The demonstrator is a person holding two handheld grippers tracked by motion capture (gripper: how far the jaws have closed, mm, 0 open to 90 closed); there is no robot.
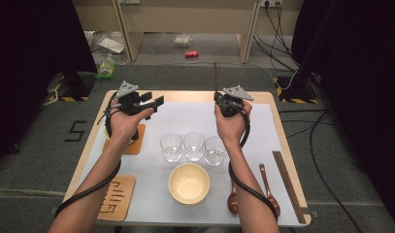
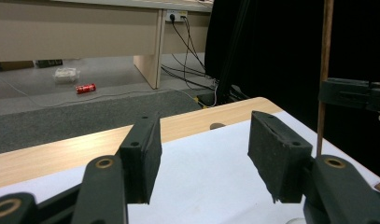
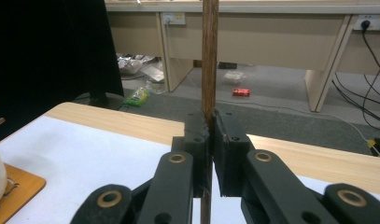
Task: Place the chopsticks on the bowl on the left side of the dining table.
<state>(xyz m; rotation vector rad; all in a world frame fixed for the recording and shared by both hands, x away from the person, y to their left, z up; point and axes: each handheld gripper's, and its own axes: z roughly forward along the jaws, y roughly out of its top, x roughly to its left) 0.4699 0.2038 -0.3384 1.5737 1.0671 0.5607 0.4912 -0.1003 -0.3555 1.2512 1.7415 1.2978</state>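
- Your right gripper (image 1: 223,103) pinches 1 thin dark-brown wooden chopstick (image 3: 209,56) upright between its pressed-together jaws, above the far right part of the light wooden desk (image 1: 195,96)
- Your left gripper (image 2: 204,151) hangs spread and empty near the desk's far left corner, over the white rectangular mat (image 2: 201,182)

- The chopstick (image 3: 209,56) is dark brown wood, matt, with visible grain.
- The right tongs (image 3: 210,140) have matt black plastic arms and rough, foam-like pads.
- The tabletop (image 3: 131,123) is pale smooth wood under a matt white sheet (image 1: 185,119).
- The three glasses (image 1: 193,146) are clear and shiny.
- The bowl (image 1: 189,184) is glossy cream.
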